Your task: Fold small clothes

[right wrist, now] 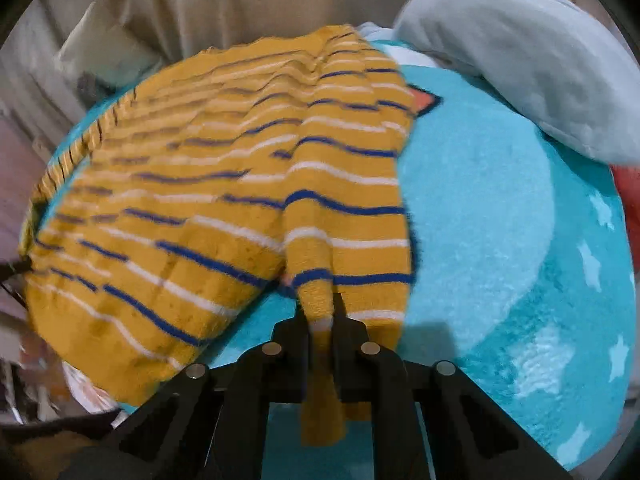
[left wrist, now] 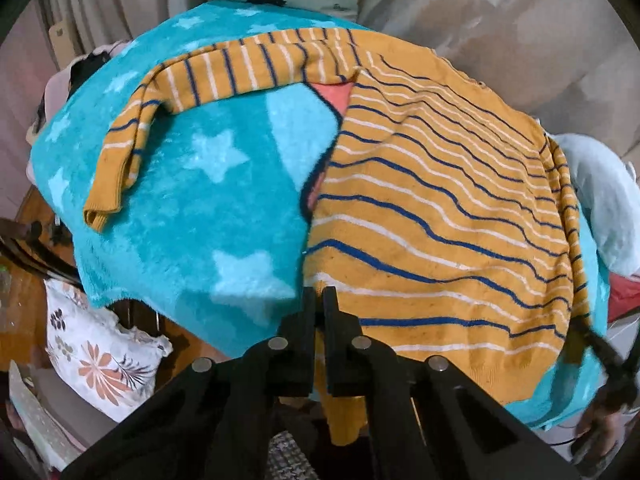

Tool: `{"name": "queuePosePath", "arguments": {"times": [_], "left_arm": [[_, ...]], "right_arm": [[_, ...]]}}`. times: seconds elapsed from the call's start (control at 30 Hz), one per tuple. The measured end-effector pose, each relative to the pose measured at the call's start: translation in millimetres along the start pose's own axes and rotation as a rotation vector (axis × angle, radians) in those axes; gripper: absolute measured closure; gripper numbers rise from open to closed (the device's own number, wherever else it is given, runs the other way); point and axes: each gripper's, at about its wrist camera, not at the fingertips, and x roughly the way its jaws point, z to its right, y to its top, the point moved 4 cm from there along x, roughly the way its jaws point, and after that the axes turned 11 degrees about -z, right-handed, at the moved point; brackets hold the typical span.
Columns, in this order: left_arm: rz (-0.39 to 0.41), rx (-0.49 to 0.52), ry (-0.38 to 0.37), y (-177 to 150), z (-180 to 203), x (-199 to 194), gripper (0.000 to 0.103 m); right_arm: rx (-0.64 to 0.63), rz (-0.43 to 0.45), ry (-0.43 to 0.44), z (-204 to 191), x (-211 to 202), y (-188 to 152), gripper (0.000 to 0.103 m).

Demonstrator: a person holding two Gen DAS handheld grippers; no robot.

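Note:
A mustard-yellow sweater [left wrist: 440,216] with blue and white stripes lies spread on a turquoise star-patterned blanket [left wrist: 192,208]. One sleeve [left wrist: 192,80] stretches out to the left in the left wrist view. My left gripper [left wrist: 319,300] is shut on the sweater's hem at its near left corner. My right gripper [right wrist: 321,312] is shut on a pinched fold of the sweater [right wrist: 224,184] at its near right edge, with cloth hanging down between the fingers. The blanket [right wrist: 500,208] also shows in the right wrist view.
A pale blue pillow [right wrist: 520,60] lies at the blanket's far right. A floral cushion [left wrist: 100,352] sits low on the left beside dark wooden furniture [left wrist: 24,304]. Beige curtains [left wrist: 500,20] hang behind. A red item [right wrist: 630,200] shows at the right edge.

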Motion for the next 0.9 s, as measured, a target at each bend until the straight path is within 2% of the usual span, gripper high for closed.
{"name": "queuePosePath", "arguments": {"times": [0.1,0.17,0.23,0.27,0.33,0.4,0.43,0.47,0.5,0.53,0.57,0.63,0.7,0.73,0.77,0.8,0.83,0.87,0.9], "left_arm": [[0.012,0.011,0.010,0.6,5.2,1.2,0.100],[0.012,0.004,0.003,1.5,4.3,3.0,0.100],[0.005,-0.013,-0.009,1.8,2.4,5.3,0.100],[-0.001,-0.023,-0.017,1.6,0.9,6.5,0.100],[-0.003,-0.040,-0.038,0.2,-2.0,7.9,0.099],[-0.007,-0.068,-0.078,-1.8,-6.1,10.3,0.098],[-0.010,-0.082,-0.105,-3.0,-7.7,12.0,0.095],[-0.021,-0.089,-0.137,-4.9,-7.6,14.8,0.083],[-0.029,-0.091,-0.161,-6.9,-6.0,17.4,0.076],[-0.033,-0.090,-0.186,-9.5,-2.9,19.8,0.064],[-0.038,-0.084,-0.208,-13.0,2.4,22.7,0.054],[-0.049,-0.060,-0.222,-17.8,13.7,28.4,0.046],[-0.053,-0.017,-0.192,-19.9,25.8,34.7,0.045],[-0.056,0.012,-0.151,-20.8,31.9,37.9,0.047],[-0.054,0.040,-0.103,-22.4,36.4,39.8,0.064],[-0.050,0.066,-0.042,-22.6,40.4,40.8,0.078],[-0.054,0.083,-0.013,-22.2,41.2,41.1,0.096],[-0.060,0.086,-0.009,-21.3,40.7,39.9,0.096],[-0.063,0.073,-0.015,-20.3,38.0,37.4,0.096]], "right_arm": [[0.082,0.059,-0.106,40.1,-25.2,4.1,0.094],[0.184,0.083,-0.214,79.6,-41.2,6.3,0.093],[0.302,0.077,-0.312,117.7,-48.7,3.4,0.088],[0.341,0.072,-0.314,127.8,-50.8,2.7,0.080],[0.393,0.095,-0.235,134.3,-59.9,-3.0,0.064],[0.376,0.152,-0.114,116.9,-70.3,-5.9,0.045],[0.328,0.160,-0.010,96.0,-70.1,-6.8,0.043],[0.287,0.141,0.079,77.6,-64.5,-6.4,0.041],[0.251,0.105,0.165,61.8,-55.7,-7.1,0.041],[0.207,0.034,0.292,36.0,-38.9,-6.6,0.041],[0.183,-0.013,0.360,19.5,-26.3,-6.5,0.041],[0.138,-0.108,0.447,-13.7,0.4,-9.8,0.041],[0.122,-0.161,0.486,-33.5,18.5,-13.3,0.040],[0.113,-0.112,0.481,-38.1,15.4,-11.7,0.038],[0.104,-0.109,0.475,-40.5,18.1,-7.7,0.037],[0.099,-0.112,0.478,-43.2,20.7,-4.4,0.040],[0.114,-0.107,0.503,-44.9,22.8,-1.9,0.050],[0.135,-0.123,0.534,-45.2,25.4,-0.3,0.085],[0.164,-0.151,0.576,-46.0,32.6,1.3,0.095]]}}
